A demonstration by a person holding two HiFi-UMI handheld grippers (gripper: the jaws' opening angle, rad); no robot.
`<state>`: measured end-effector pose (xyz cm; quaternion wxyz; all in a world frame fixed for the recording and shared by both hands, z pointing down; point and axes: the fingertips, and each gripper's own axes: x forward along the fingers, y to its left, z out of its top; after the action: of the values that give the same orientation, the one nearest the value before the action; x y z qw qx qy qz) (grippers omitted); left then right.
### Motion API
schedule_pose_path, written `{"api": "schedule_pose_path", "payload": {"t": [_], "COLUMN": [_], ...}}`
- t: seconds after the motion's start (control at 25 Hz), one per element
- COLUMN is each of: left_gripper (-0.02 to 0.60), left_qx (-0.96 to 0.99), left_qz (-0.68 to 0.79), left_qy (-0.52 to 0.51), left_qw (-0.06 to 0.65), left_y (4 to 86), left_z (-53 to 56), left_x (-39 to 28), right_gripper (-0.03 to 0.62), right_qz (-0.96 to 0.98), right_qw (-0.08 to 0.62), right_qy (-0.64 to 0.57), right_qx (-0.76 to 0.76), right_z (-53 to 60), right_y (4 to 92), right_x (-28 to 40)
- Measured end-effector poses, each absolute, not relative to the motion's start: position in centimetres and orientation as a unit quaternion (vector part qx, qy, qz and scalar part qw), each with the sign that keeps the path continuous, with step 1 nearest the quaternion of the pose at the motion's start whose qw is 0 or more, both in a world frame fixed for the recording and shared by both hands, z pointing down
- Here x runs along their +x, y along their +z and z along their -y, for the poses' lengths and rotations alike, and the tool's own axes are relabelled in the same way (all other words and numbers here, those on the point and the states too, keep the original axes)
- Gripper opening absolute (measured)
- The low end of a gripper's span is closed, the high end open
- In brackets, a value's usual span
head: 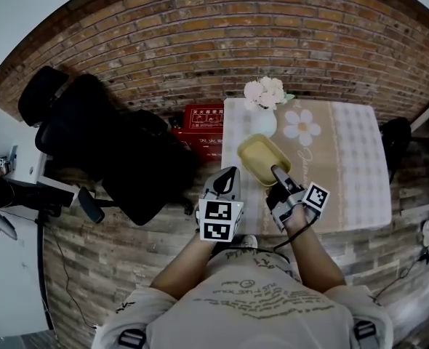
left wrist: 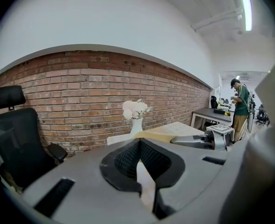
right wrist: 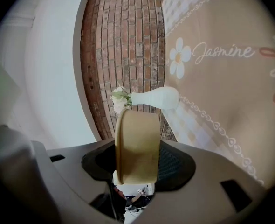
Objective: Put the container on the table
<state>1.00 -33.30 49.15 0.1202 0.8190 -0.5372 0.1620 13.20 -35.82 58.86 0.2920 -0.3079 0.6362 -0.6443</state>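
Our right gripper (head: 278, 174) is clamped on the near wall of the tan container (head: 262, 158), one jaw inside the rim and one outside, so the container rides level with its mouth up. Our left gripper (head: 231, 171) has its jaws drawn together on nothing and hangs off the table's left edge, where it will not get in the way of the placing.

We carry the container over the table (head: 345, 166) near its left edge, just in front of the white vase (head: 264, 121) of pale flowers (head: 265, 91). We cannot tell whether its base touches the cloth yet, and we judge that it is only just above it. Lowering it here needs care to keep it from knocking the vase.

Off the table's far left corner a red box (head: 203, 121) sits on the floor, and a black office chair (head: 91, 129) stands well apart on the left.
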Motion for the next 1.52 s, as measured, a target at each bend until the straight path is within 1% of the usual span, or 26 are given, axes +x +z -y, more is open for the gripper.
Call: {"api": "schedule_pose_path", "payload": {"t": [0.16,0.32,0.72,0.96,1.52], "left_gripper": [0.005,0.005,0.005,0.005,0.005], "left_qx": [0.824,0.836,0.842,0.841,0.840], "left_qz": [0.526,0.509,0.495,0.495,0.493], "left_qy": [0.170,0.166,0.173,0.179,0.177], "left_qw": [0.126,0.118,0.123,0.128,0.142], "left_y": [50.5,49.9,50.3,50.9,51.9], "left_z": [34.2,35.7,38.7,39.5,40.3], "left_x": [-0.2,-1.1,-6.1,-8.6,-10.1], "right_gripper": [0.209,0.209,0.209,0.210,0.210], "right_qz": [-0.637,-0.627,-0.591,-0.576,-0.564], "right_qw": [0.281,0.278,0.284,0.271,0.231], "right_qy": [-0.646,-0.647,-0.652,-0.658,-0.663], "right_qx": [-0.313,-0.332,-0.380,-0.403,-0.435], "right_z": [36.7,37.8,40.3,41.7,42.9], "right_y": [60.3,62.1,65.9,68.0,70.6], "right_x": [11.6,10.9,8.4,6.9,5.7]}}
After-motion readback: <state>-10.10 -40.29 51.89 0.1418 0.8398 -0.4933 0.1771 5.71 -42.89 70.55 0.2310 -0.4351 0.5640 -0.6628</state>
